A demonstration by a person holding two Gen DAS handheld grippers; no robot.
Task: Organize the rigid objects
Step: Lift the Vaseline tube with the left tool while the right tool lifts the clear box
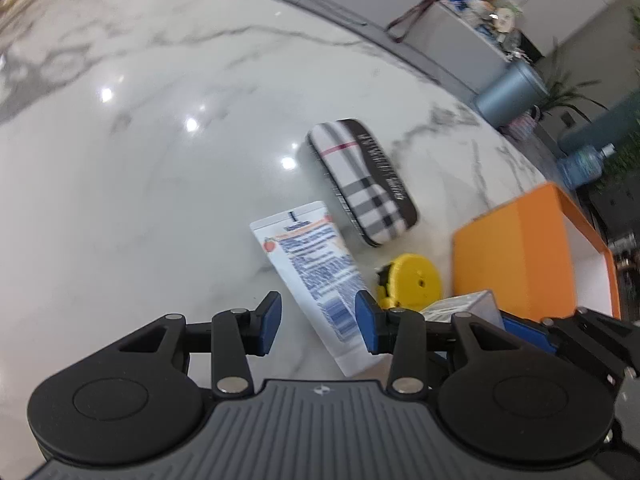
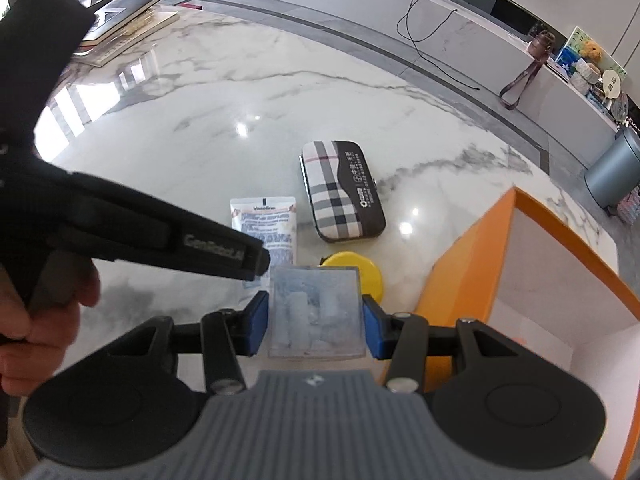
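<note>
The right gripper [image 2: 315, 322] has its fingers clenched on a clear box [image 2: 316, 312], held up over the counter [image 2: 200, 128] just left of the orange bin [image 2: 460, 280]. The left gripper [image 1: 318, 322] has its fingers apart w/ nothing pinched; the white tube [image 1: 316, 276] lies on the counter under the gap, also left of the bin. No earlier pic, so can't say more about how the fingers got there. What could go wrong: the clear box looks slick, so it could slip out if the grip is light, esp. if it bumps the bin's wall on the way in. The two grippers are v. close, so they could knock each other. The left fingers sit off to one side of the tube, so they could push it or roll it, not pinch it. The yellow disc [image 1: 410, 280] lies between tube and bin and could get shoved. The plaid case [image 2: 342, 194] lies past the tube, farther from the bin. Hard to see: the left view is blurry, the tube's print can't be read, its cap end hides under the gripper. The bin's floor is mostly cut off. What's in the clear box is foggy, maybe small white bits.
</note>
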